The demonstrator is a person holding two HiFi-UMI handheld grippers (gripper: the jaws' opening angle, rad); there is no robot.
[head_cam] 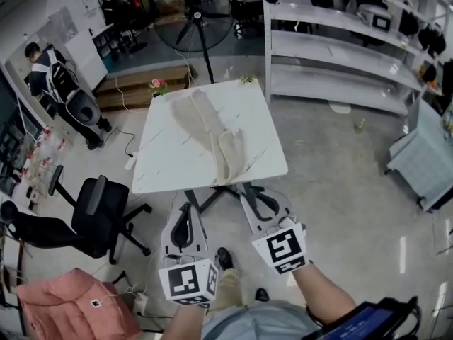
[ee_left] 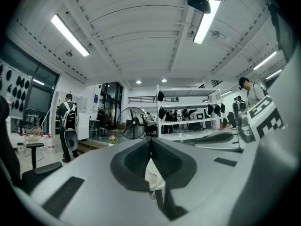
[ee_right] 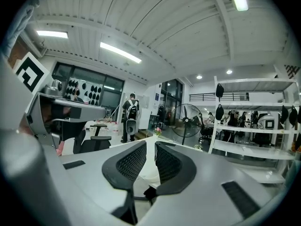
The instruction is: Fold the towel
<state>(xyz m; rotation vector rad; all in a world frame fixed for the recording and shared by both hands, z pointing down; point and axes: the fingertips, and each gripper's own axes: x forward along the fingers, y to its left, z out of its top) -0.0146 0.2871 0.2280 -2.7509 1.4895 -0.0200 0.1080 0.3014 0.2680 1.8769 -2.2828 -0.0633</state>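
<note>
While both point level short of the desk (head_cam: 166,165), left gripper (head_cam: 185,207) has its fingers closed, right gripper (head_cam: 250,192) slightly apart; towel (head_cam: 212,137) lies rumpled on the desk.

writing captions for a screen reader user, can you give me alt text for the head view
A cream towel lies crumpled in a long strip on a white table, seen from above. Nearer the camera, two handheld grippers hover short of the table's edge, the left gripper shut and the right gripper slightly open, neither touching the towel.
</note>
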